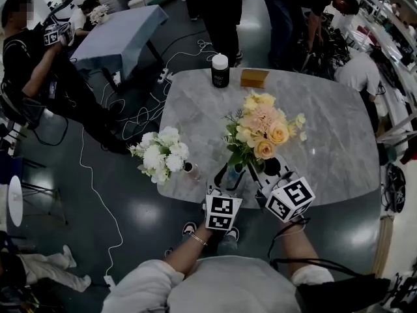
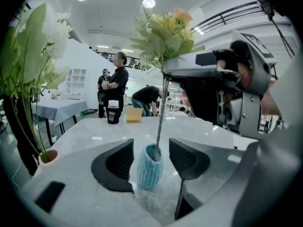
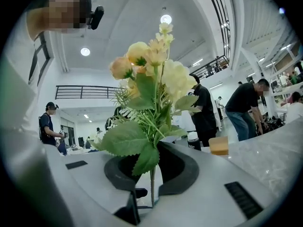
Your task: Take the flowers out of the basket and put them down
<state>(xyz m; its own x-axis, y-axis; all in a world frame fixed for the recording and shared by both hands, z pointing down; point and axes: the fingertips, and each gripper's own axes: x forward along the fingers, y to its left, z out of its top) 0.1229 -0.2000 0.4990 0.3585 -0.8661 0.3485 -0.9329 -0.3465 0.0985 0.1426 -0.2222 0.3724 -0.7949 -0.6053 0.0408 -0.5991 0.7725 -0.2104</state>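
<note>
A bunch of yellow and peach flowers (image 1: 264,130) stands over the near edge of the marble table (image 1: 339,135). Its thin stem (image 2: 161,112) runs down into a small blue ribbed vase (image 2: 150,167). My left gripper (image 2: 150,162) has its jaws close on both sides of that vase. The right gripper (image 3: 152,174) is shut on the stem (image 3: 152,188) just under the leaves, higher up than the left one. In the head view both grippers sit side by side below the blooms, the left gripper (image 1: 225,175) and the right gripper (image 1: 262,172); the vase is hidden there.
White flowers (image 1: 159,154) in a small terracotta pot (image 1: 189,168) stand at the table's left near corner. A black bottle with a white cap (image 1: 220,70) and a tan block (image 1: 254,78) sit at the far edge. People stand beyond; cables lie on the floor at left.
</note>
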